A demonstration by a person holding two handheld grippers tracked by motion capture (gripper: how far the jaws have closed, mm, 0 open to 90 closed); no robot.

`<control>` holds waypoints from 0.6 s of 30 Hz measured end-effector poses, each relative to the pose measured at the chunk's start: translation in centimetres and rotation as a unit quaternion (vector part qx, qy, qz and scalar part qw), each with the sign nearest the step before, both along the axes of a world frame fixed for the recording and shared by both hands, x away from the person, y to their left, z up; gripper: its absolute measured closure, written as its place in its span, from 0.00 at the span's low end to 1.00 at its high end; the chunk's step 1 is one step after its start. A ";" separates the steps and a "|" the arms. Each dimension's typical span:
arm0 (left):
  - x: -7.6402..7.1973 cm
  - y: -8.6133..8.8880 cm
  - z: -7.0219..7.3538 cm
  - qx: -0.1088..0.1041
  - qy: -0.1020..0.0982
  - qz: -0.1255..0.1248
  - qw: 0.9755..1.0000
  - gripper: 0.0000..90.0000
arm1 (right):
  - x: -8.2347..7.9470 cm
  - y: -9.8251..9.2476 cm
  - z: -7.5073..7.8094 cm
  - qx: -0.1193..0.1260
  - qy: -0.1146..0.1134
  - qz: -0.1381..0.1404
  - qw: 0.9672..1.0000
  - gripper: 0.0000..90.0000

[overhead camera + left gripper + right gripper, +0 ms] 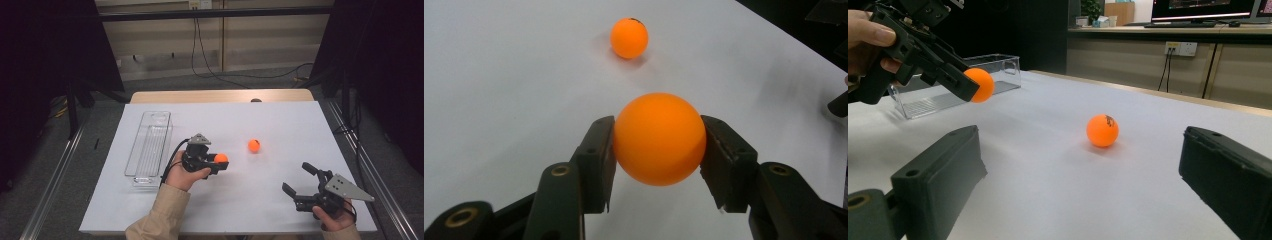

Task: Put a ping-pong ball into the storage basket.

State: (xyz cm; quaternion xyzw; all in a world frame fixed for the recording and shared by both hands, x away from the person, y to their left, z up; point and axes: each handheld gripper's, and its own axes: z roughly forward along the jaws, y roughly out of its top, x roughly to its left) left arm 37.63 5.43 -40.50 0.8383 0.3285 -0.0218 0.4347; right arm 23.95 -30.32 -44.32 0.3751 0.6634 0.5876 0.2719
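My left gripper (220, 161) is shut on an orange ball (220, 158), held a little above the white table; its jaws press the ball (659, 138) from both sides. From the right gripper view that held ball (980, 85) hangs in front of the clear tray. A second orange ball (254, 145) lies loose on the white sheet to the right of it, also seen as the ball beyond the jaws (629, 38) and the ball with a dark mark (1102, 130). My right gripper (299, 178) rests near the table's front right, jaws wide open and empty.
A long clear plastic tray (149, 146) stands on the left side of the table, empty, also seen as the tray (938, 95). The white sheet (280, 125) covers the tabletop. Cables run over the floor behind the table.
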 end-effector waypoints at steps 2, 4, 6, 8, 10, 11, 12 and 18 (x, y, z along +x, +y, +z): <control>0.0 0.1 0.0 0.000 0.000 0.000 1.000 0.56 | 0.0 0.0 0.0 0.001 0.001 0.000 1.000 0.04; 0.1 0.1 0.0 -0.001 0.001 0.002 1.000 0.56 | 0.0 0.0 0.0 0.001 0.001 0.000 1.000 0.04; 0.1 0.2 0.1 0.001 0.002 0.002 1.000 0.56 | 0.0 0.0 0.0 -0.001 0.000 0.001 1.000 0.04; 0.1 0.3 0.1 0.000 0.000 0.004 1.000 0.56 | 0.0 0.0 0.0 0.000 0.000 0.000 1.000 0.04; 0.1 0.4 0.1 0.001 0.000 0.005 1.000 0.56 | 0.0 0.0 0.0 0.000 0.000 0.001 1.000 0.04; 0.2 0.5 0.1 0.001 0.000 0.006 1.000 0.56 | 0.0 0.0 0.0 0.000 0.000 0.000 1.000 0.04; 0.2 0.5 0.2 0.001 0.000 0.007 1.000 0.56 | 0.0 0.0 0.0 0.000 0.000 0.000 1.000 0.04; 0.3 0.9 0.2 0.002 -0.001 0.014 1.000 0.56 | 0.0 0.0 0.0 0.000 0.000 0.000 1.000 0.04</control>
